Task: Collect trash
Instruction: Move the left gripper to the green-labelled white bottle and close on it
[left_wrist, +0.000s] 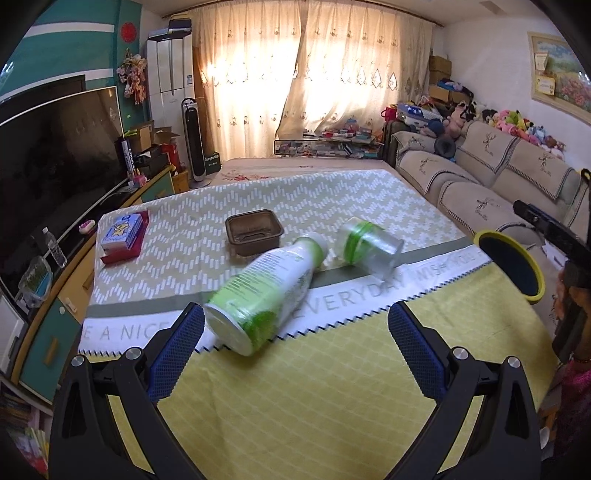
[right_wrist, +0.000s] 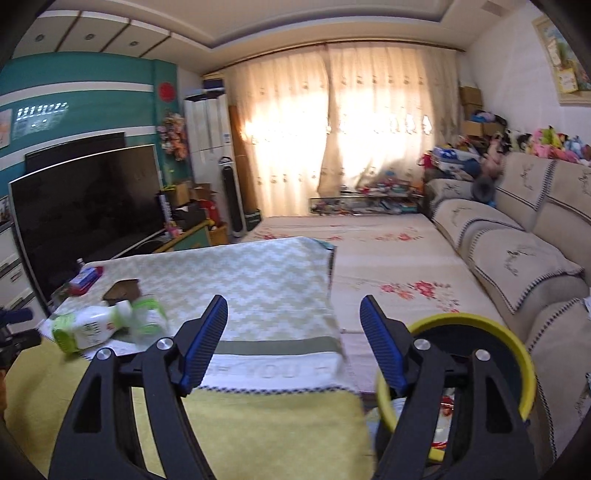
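A white bottle with a green label (left_wrist: 266, 291) lies on its side on the cloth-covered table (left_wrist: 295, 387). Its base is just ahead of my left gripper (left_wrist: 295, 314), close to the left fingertip (left_wrist: 194, 321). The jaws stand wide open and nothing is between them. Behind the bottle lies a clear bottle with a green band (left_wrist: 365, 245), also tipped over. A brown plastic tray (left_wrist: 254, 232) sits further back. My right gripper (right_wrist: 293, 301) is open and empty over the table's right side, beside a yellow-rimmed bin (right_wrist: 509, 347) with some trash inside. The white bottle (right_wrist: 92, 326) is at its far left.
A blue and red box (left_wrist: 123, 236) rests at the table's back left corner. The bin (left_wrist: 511, 264) stands off the table's right edge, in front of a beige sofa (left_wrist: 480, 177). A large TV (left_wrist: 55, 155) is on the left, and a flowered mat (right_wrist: 369, 251) lies beyond the table.
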